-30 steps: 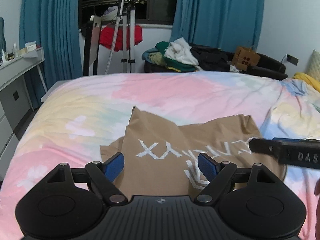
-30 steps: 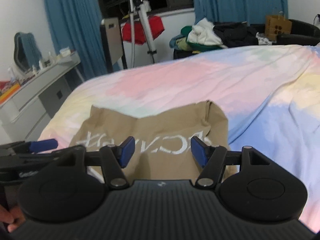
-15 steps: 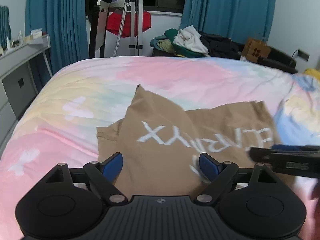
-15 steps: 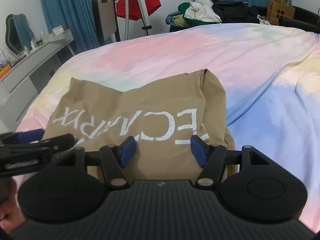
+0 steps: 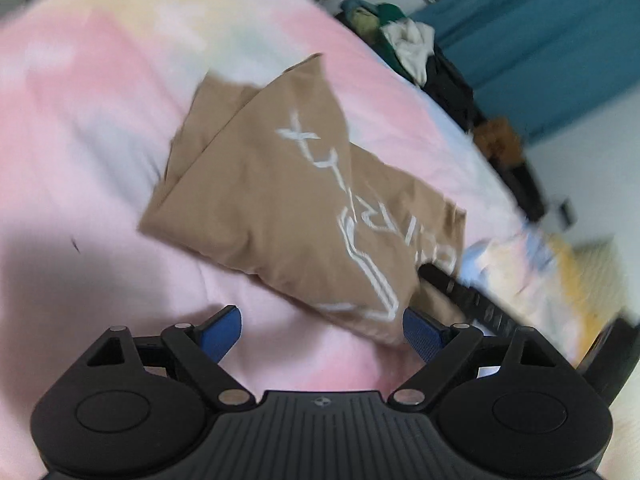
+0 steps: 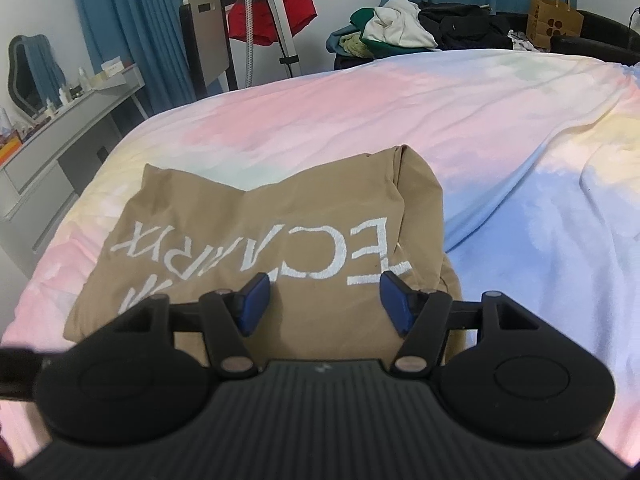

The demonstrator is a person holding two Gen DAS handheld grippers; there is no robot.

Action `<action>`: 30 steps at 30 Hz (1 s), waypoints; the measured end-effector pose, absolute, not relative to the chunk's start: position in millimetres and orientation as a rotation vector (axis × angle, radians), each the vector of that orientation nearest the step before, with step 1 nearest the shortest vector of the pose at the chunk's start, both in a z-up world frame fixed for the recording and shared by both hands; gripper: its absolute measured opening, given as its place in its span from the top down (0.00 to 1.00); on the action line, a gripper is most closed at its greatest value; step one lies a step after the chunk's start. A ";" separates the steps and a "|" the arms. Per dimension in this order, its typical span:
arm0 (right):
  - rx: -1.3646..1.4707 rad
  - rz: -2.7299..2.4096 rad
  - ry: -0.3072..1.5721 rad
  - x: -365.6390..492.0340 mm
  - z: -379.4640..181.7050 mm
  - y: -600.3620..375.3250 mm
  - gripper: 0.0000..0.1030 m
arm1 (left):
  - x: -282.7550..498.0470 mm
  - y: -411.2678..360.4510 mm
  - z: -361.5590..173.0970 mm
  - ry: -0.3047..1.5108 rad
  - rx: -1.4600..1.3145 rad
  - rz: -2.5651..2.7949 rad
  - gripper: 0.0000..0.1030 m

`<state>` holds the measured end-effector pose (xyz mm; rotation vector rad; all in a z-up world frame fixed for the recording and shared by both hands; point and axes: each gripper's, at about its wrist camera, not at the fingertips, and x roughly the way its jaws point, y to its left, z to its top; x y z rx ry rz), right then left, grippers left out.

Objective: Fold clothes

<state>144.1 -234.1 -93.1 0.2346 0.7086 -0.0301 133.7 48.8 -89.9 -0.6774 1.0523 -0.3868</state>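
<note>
- The tan folded shirt with white printed lettering [image 5: 280, 200] lies on the pastel tie-dye bedspread [image 5: 80, 120]; in the left wrist view it now runs slantwise from 11 o'clock to 5 o'clock, where a second ago it sat level across the frame.
- The whole left view has tipped and blurred since the earlier frame: the teal curtain [image 5: 540, 52] has swung to 2 o'clock and the heap of loose clothes [image 5: 404, 44] to 1 o'clock.
- The left gripper [image 5: 322, 330] has its blue pads spread, and they are opening wider; the shirt's near corner lies between them, close to the right-hand pad, with no pinch.
- The right gripper [image 6: 324, 304] hangs over the shirt's [image 6: 260, 232] near edge at 6 o'clock, its pads apart and gripping nothing; the shirt fills more of its view than a second ago.
- In the left view the other tool's black finger lies against the shirt at 4 o'clock, lower than before.
- The grey dresser [image 6: 52, 148] sits at 9 o'clock in the right view.
</note>
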 end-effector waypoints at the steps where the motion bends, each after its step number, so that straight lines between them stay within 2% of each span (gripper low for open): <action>1: 0.231 -0.032 0.710 144.5 -93.0 -233.0 0.39 | 136.8 53.5 -95.9 1.042 -0.724 -0.388 0.13; 8: 0.211 -0.032 0.718 144.9 -93.1 -228.4 0.39 | 149.4 69.9 -113.3 0.966 -0.906 -0.329 0.18; 11: 0.214 -0.032 0.720 144.7 -92.9 -229.0 0.39 | 148.9 70.7 -112.3 0.943 -0.901 -0.308 0.28; 13: 0.215 -0.033 0.721 144.7 -92.5 -229.0 0.39 | 148.1 73.0 -114.0 0.935 -0.914 -0.290 0.39; 18: 0.260 -0.030 0.693 141.7 -88.4 -231.8 0.38 | 151.4 76.2 -109.6 0.904 -0.912 -0.290 0.53; 21: 0.462 0.055 0.644 133.8 -79.8 -243.6 0.37 | 153.0 73.9 -102.1 0.882 -0.916 -0.294 0.61; 24: 0.824 0.249 0.639 127.1 -84.3 -259.5 0.37 | 154.4 75.1 -93.9 0.851 -0.914 -0.308 0.67; 27: 1.138 0.390 0.723 126.9 -109.2 -262.1 0.36 | 154.7 73.9 -87.5 0.832 -0.898 -0.322 0.68; 30: 1.288 0.459 0.873 134.7 -142.0 -250.7 0.36 | 151.7 73.1 -82.8 0.823 -0.886 -0.327 0.68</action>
